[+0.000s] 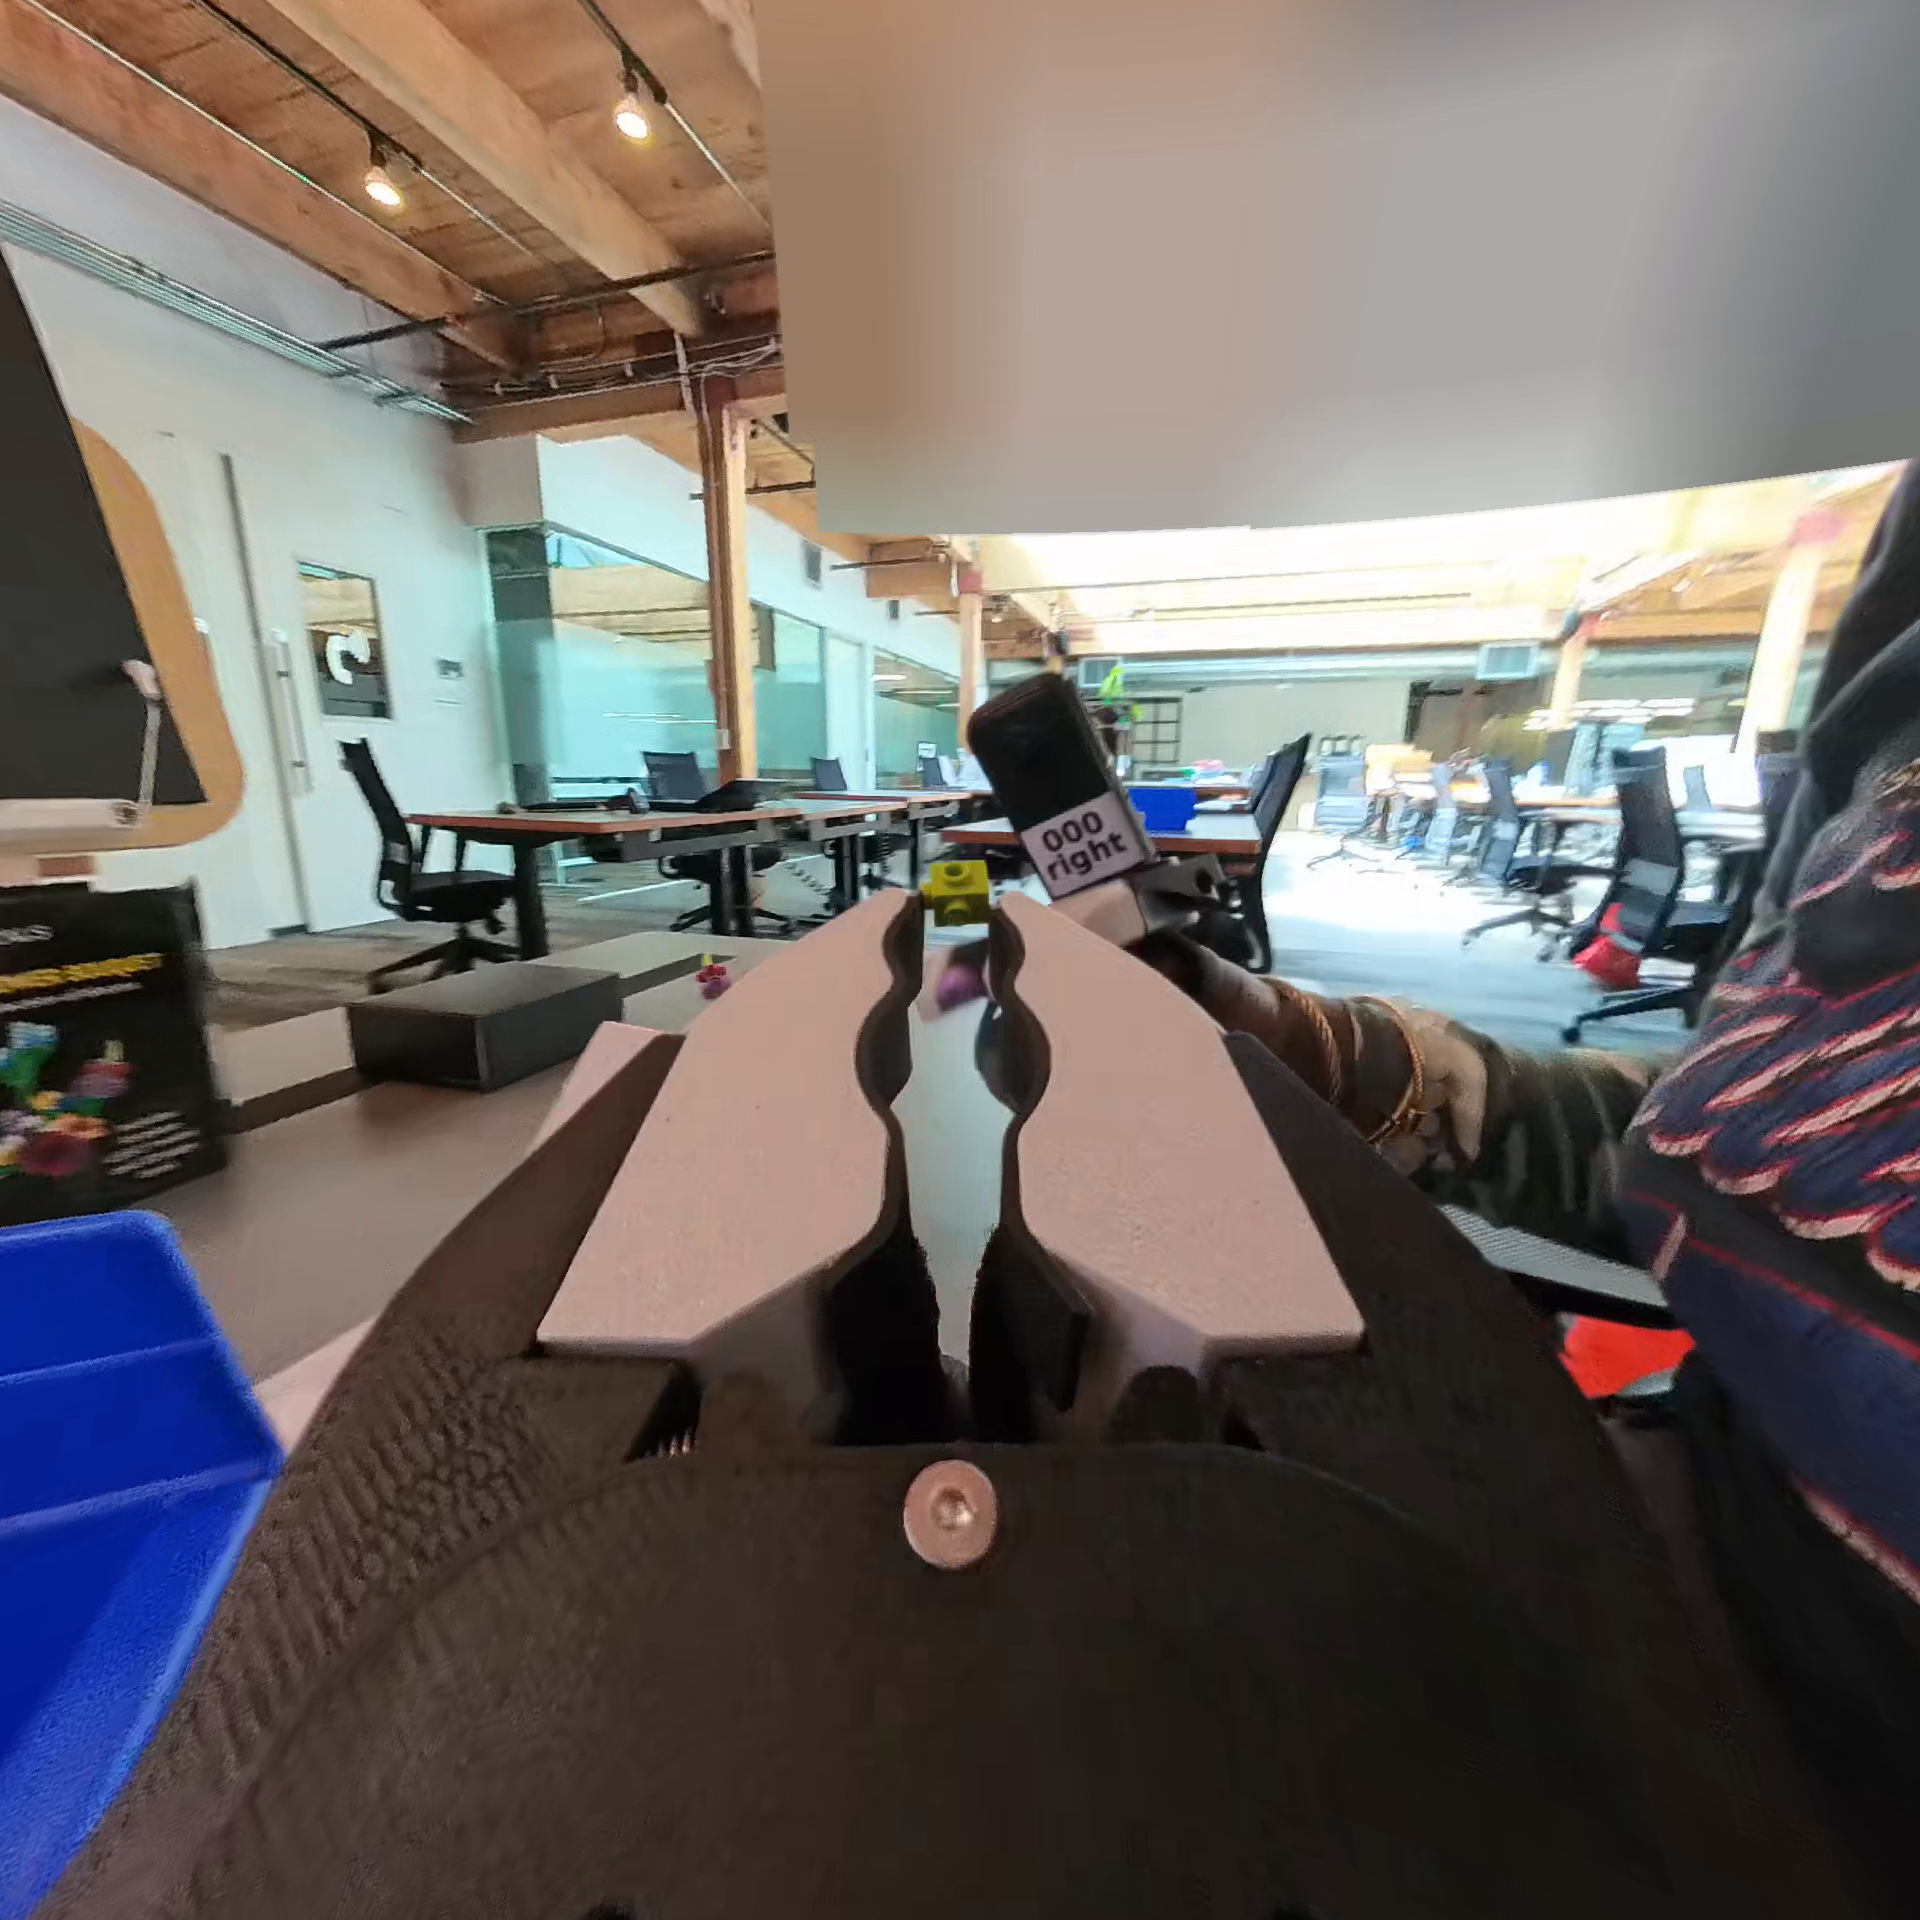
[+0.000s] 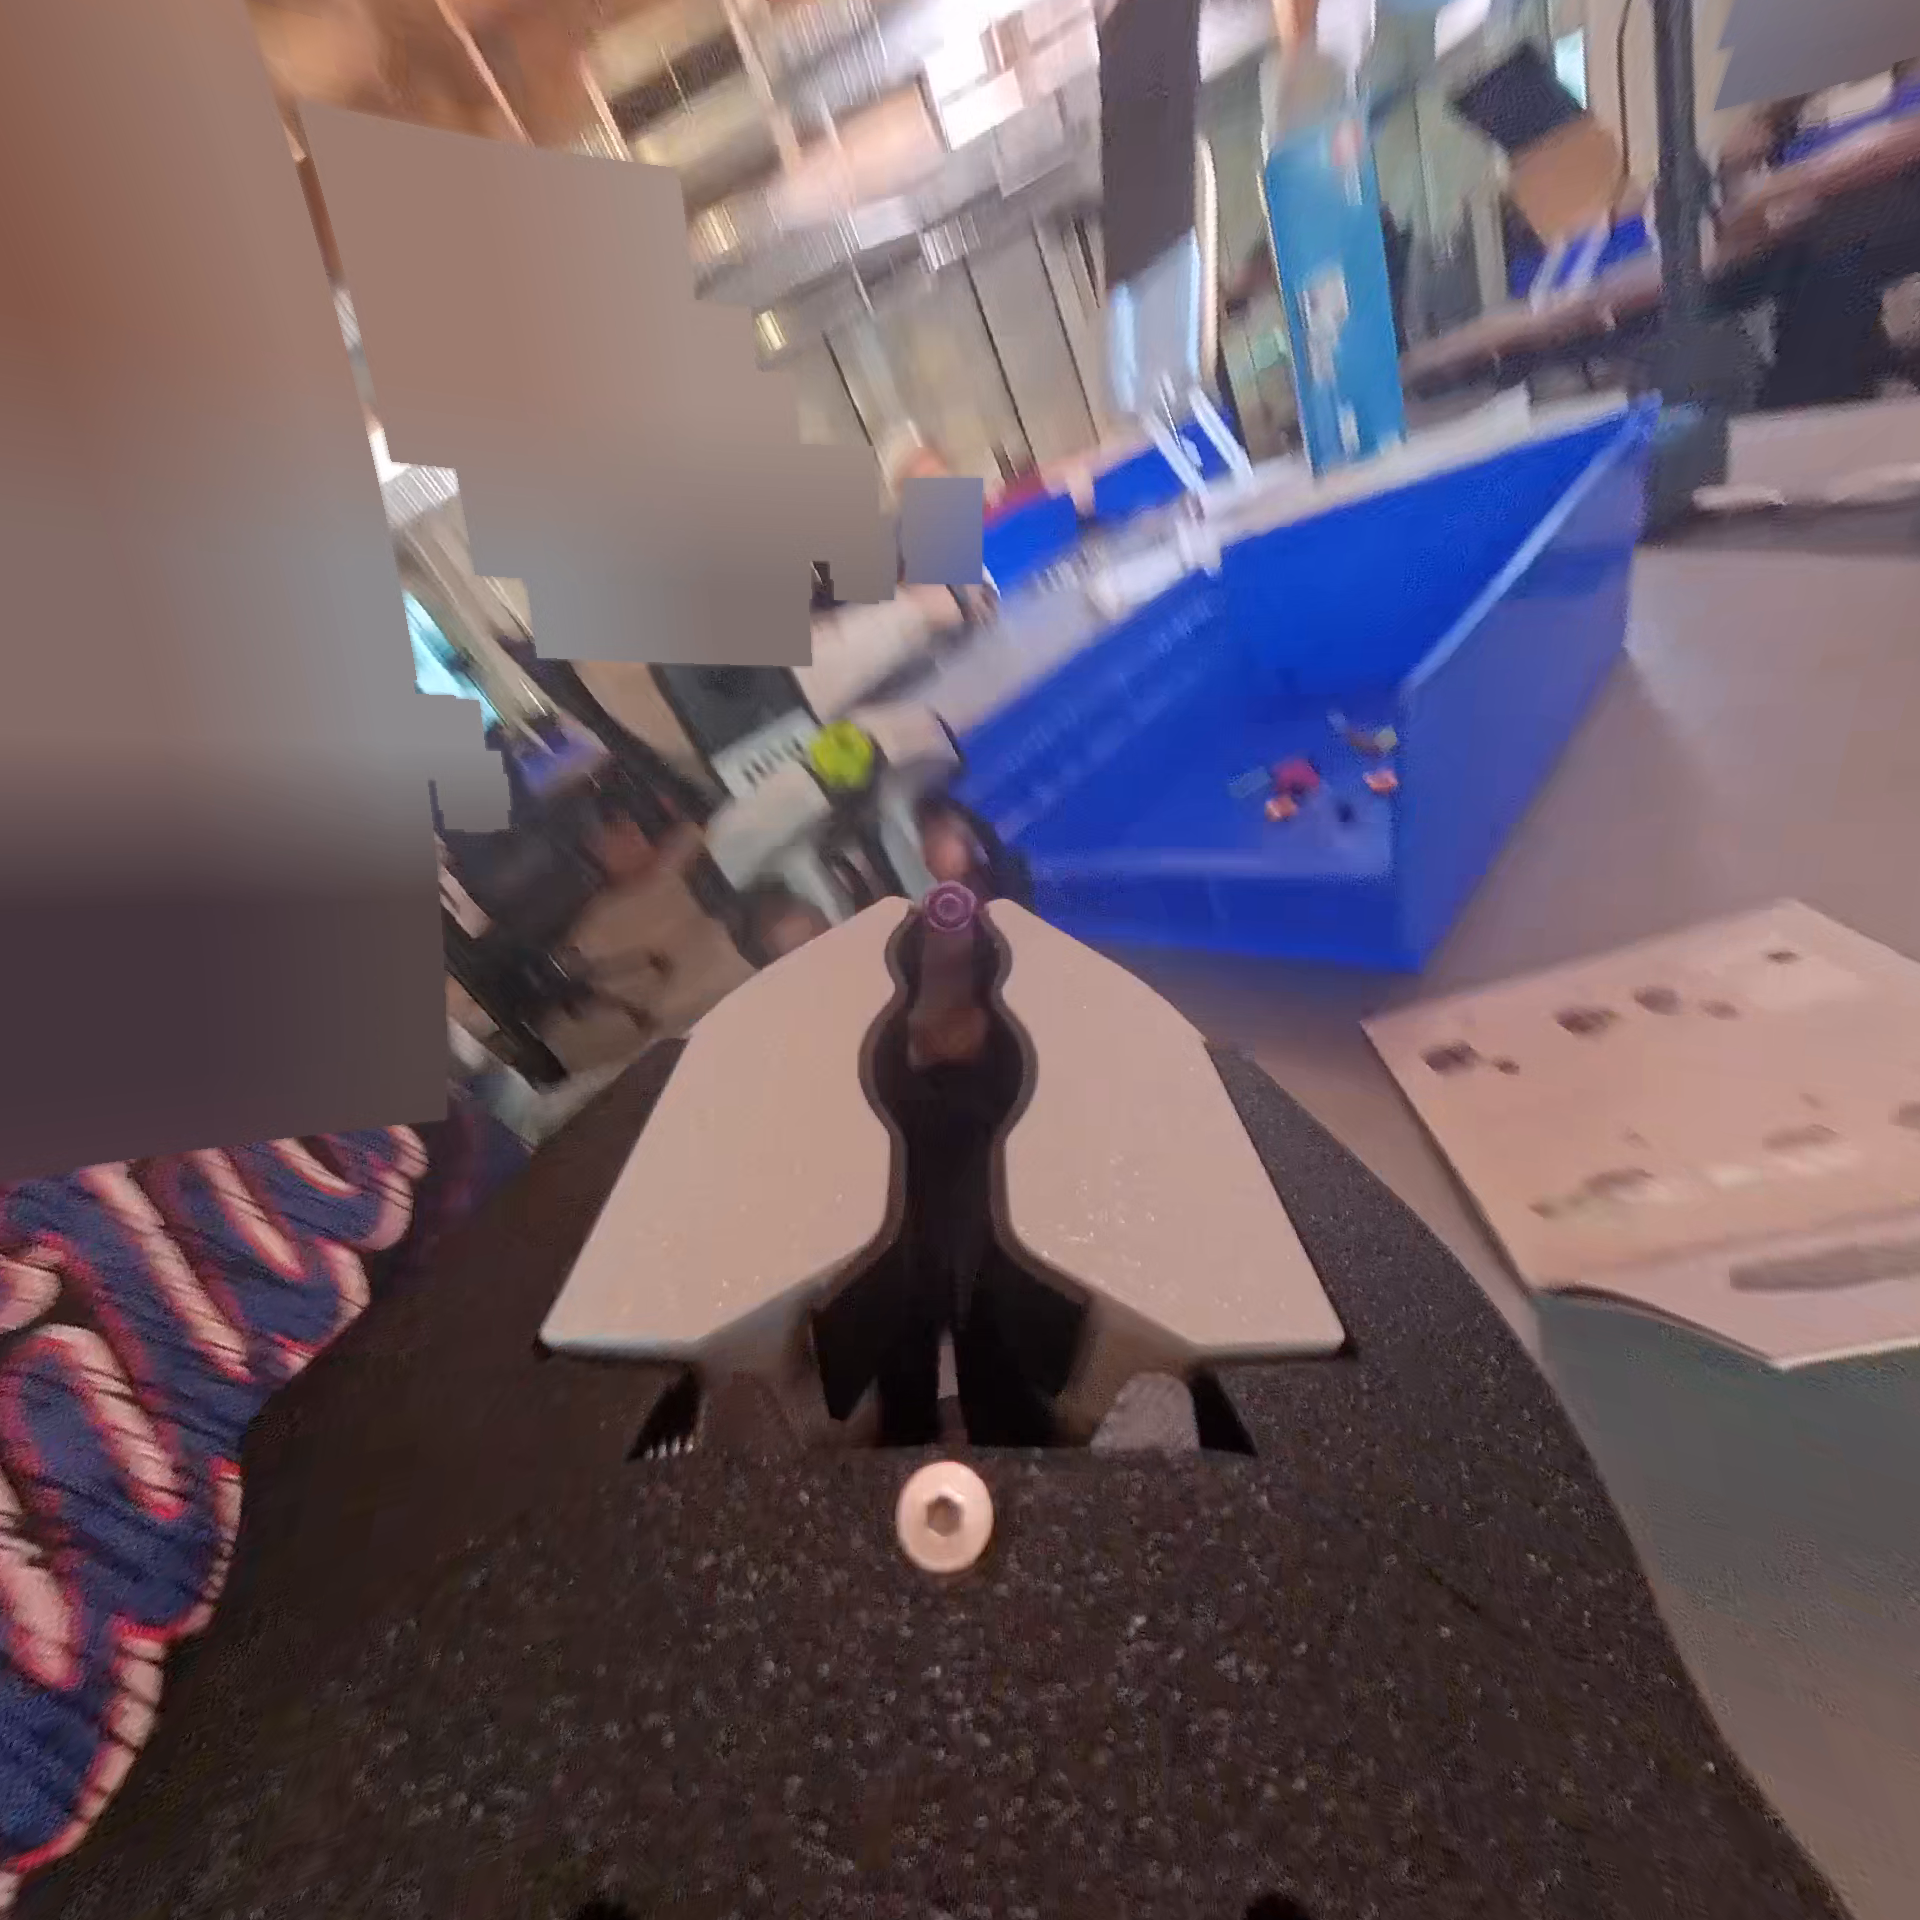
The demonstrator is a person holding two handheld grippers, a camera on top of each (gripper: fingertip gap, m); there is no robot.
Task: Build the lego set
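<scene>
Left gripper [image 1: 958, 912] clamped on small yellow-green studded plastic brick [image 1: 957, 891] at fingertips, held mid-air.

Right gripper [image 2: 948, 914] clamped on small round purple plastic piece [image 2: 948, 909].

In right wrist view, brick at 11 o'clock of purple piece, apart.

Step, judged: mating two pieces. Next: align stud, press together.

Blue plastic parts bin [image 2: 1507, 665] at 2 o'clock.

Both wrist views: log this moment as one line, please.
left claw: shut on yellow-green brick | right claw: shut on purple round piece | both raised, pieces apart | blue bin: loose pieces
</scene>
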